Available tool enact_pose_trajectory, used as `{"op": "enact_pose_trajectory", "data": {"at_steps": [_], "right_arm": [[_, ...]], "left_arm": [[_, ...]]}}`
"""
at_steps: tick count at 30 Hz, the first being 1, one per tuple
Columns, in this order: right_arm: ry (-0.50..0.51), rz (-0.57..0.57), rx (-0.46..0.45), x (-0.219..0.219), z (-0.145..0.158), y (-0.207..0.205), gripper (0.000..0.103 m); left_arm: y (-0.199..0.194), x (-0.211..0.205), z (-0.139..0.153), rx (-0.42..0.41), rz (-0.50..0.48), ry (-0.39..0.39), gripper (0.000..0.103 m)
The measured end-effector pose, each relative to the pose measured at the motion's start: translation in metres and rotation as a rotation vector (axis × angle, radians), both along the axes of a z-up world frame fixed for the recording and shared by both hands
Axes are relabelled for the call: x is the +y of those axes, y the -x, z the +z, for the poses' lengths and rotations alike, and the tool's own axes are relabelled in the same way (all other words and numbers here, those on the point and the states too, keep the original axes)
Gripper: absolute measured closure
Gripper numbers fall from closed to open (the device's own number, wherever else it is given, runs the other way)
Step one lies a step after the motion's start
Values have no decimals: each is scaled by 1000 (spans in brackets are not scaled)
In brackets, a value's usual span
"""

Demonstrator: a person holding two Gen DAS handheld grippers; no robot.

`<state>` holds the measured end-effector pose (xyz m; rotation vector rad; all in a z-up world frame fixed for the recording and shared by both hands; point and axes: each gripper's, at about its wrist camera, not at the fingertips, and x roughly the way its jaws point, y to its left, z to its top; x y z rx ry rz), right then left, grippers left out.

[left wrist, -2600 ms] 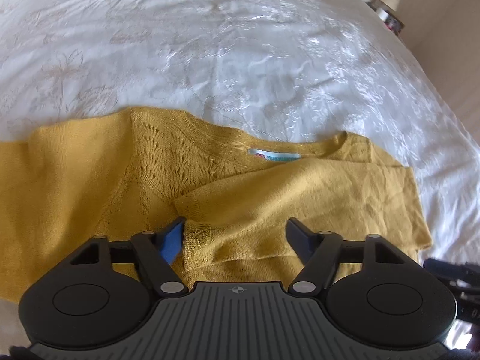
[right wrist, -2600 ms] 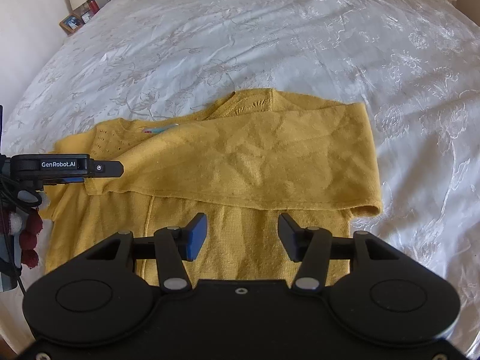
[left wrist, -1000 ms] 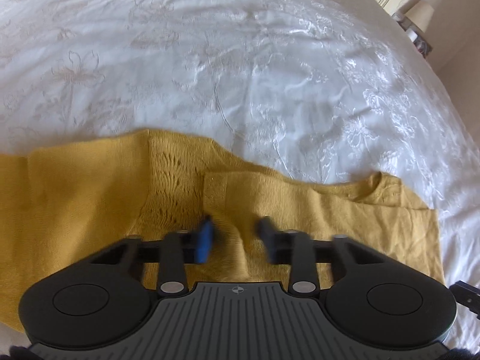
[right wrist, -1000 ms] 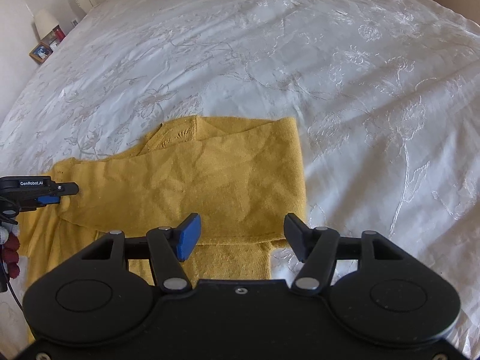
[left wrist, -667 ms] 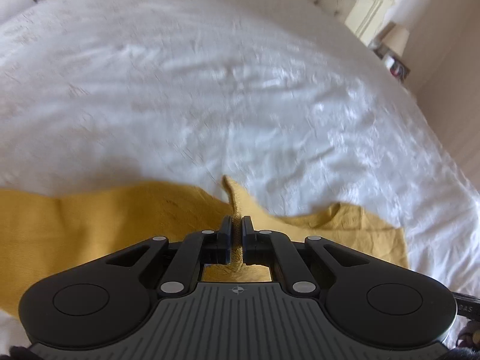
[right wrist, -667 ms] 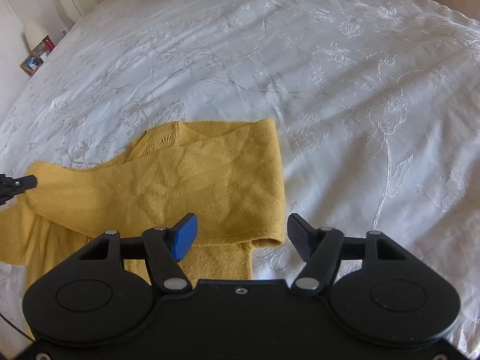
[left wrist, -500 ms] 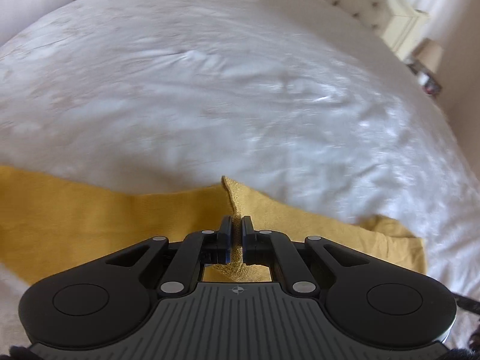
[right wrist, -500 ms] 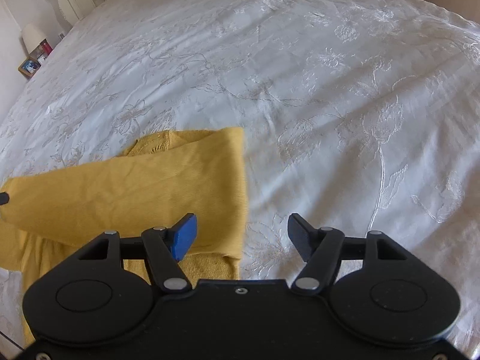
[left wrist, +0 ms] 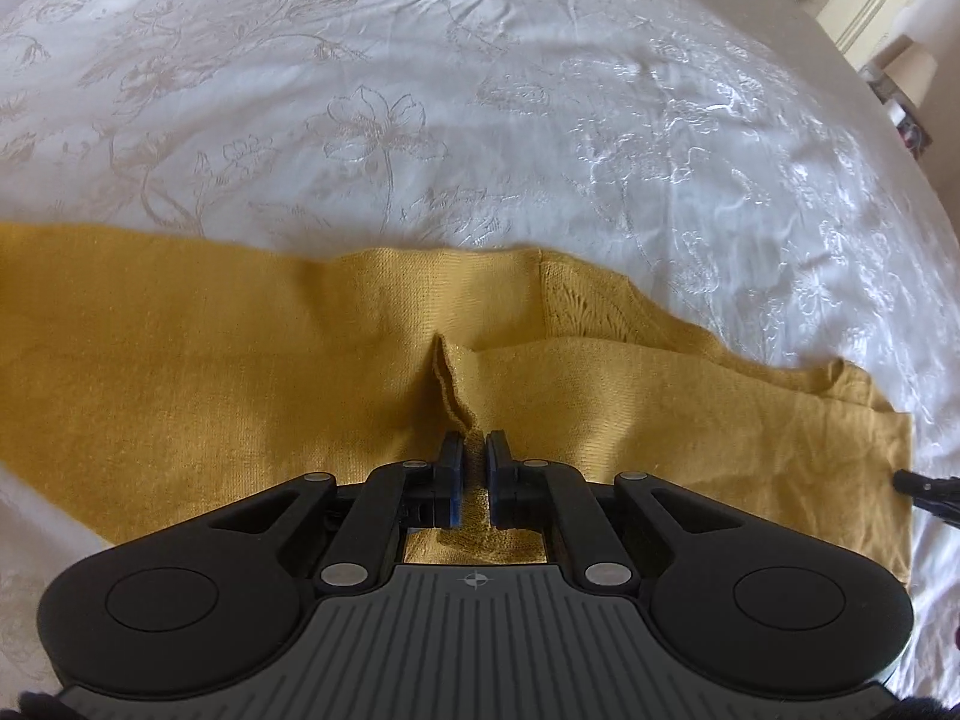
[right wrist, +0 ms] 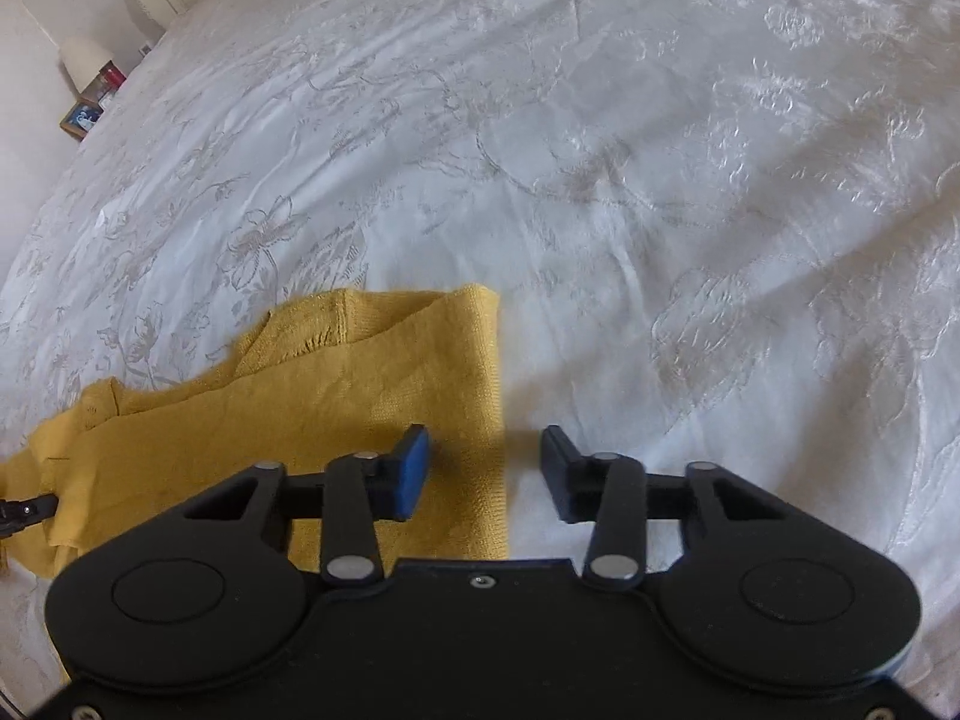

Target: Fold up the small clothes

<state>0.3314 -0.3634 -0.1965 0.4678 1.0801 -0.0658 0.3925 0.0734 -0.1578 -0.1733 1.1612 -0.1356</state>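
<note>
Lying part-folded on the white bedspread (left wrist: 420, 90): yellow sweater (left wrist: 210, 372), one sleeve already across the chest. Left gripper (left wrist: 474, 450) now pinching shut on that sleeve's cuff (left wrist: 453, 384), having been wide open a moment back, and lifting it into a small ridge. Right gripper (right wrist: 483, 468) closing in, jaws straddling the sweater's folded side edge (right wrist: 489, 396) but pads not yet pressing cloth. Probably meaning both ends getting secured for carrying the next fold over.
</note>
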Motion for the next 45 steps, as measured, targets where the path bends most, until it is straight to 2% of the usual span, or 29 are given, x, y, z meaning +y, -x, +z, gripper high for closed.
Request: {"op": "enact_pose_trajectory", "data": {"at_steps": [1,3,4,5,6,8,10,11,12,14,15,16,17,20,23,27,29,30,32,33,35,36,38,41,42,44,45], "right_arm": [[-13,3,11,1,-3,-2,93],[25,32,8,9,0,-2,94],[182,77,9,17,9,0,95],[182,77,9,17,9,0,96],[223,70,20,15,9,1,96],[190,22,53,1,1,3,96],[172,9,52,-2,-3,2,95],[167,21,43,0,-2,2,94],[146,24,31,1,0,3,88],[130,-15,8,0,6,10,71],[119,-37,-7,-1,11,16,57],[103,-59,-22,-4,16,24,48],[87,-73,-34,-6,19,32,46],[43,-79,-49,-6,28,58,46],[9,-57,-35,0,29,80,46],[24,-7,7,15,21,98,46],[16,12,24,19,15,99,49],[9,20,27,21,13,98,57],[-4,44,40,24,8,95,89],[16,63,50,27,7,93,96],[132,86,91,31,4,90,97],[155,79,107,29,0,90,97],[126,42,116,23,-6,92,97],[151,67,76,30,1,96,93],[146,70,57,32,5,100,85],[107,56,31,29,12,113,77],[77,49,19,27,15,121,66]], "left_arm": [[0,0,0,-3,-2,6,94],[1,-1,3,-15,-17,16,94],[1,-2,5,-24,-30,21,94],[2,-3,7,-32,-43,27,92],[3,-4,8,-38,-55,28,89],[3,-7,6,-37,-74,8,78],[4,-9,2,-22,-87,-32,77],[5,-9,2,-18,-87,-46,77],[7,-8,3,-19,-87,-53,77],[15,-7,9,-39,-92,-59,71],[21,-7,13,-51,-97,-59,68],[28,-7,17,-63,-103,-56,63],[35,-8,20,-73,-110,-46,57],[57,-10,26,-79,-123,-7,55],[79,-12,21,-44,-121,17,54],[103,-15,10,15,-125,26,54],[112,-16,6,28,-131,14,54],[117,-16,4,30,-135,8,54],[123,-17,2,35,-143,-4,54],[127,-17,1,37,-150,-8,54],[133,-16,-2,40,-164,-15,54],[137,-15,-5,43,-164,-23,53],[142,-12,-10,55,-153,-47,53],[150,-8,-17,88,-150,-67,53],[154,-7,-17,89,-150,-72,53],[161,-7,-17,87,-150,-70,50],[166,-6,-18,89,-148,-67,49]]}}
